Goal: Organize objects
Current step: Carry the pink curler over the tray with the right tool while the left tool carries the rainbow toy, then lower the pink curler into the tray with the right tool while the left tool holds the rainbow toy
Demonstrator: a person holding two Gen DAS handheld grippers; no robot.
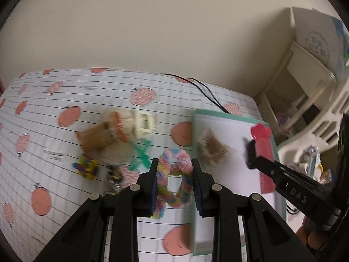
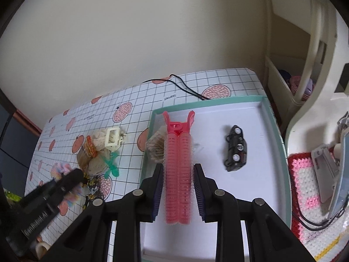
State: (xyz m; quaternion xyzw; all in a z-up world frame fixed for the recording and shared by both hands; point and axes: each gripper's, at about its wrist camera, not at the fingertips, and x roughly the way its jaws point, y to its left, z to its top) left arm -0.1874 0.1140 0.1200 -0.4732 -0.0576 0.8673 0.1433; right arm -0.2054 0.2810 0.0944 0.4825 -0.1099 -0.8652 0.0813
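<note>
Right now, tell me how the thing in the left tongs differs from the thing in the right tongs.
The left tongs hold a fluffy pastel scrunchie, a soft closed ring; the right tongs hold a pink hair roller clip, long, straight and ridged. The scrunchie is mostly over the patterned tablecloth, while the clip is over the white tray. Both are hair accessories gripped between shut tongs.

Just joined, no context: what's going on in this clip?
A person is sorting small items with two handheld grippers. The right gripper has its jaws around a pink hair-roller clip over the mint-rimmed tray, where a black toy car and a brown fuzzy piece already lie. The left gripper holds a pastel scrunchie above the tablecloth; more clutter waits there.
</note>
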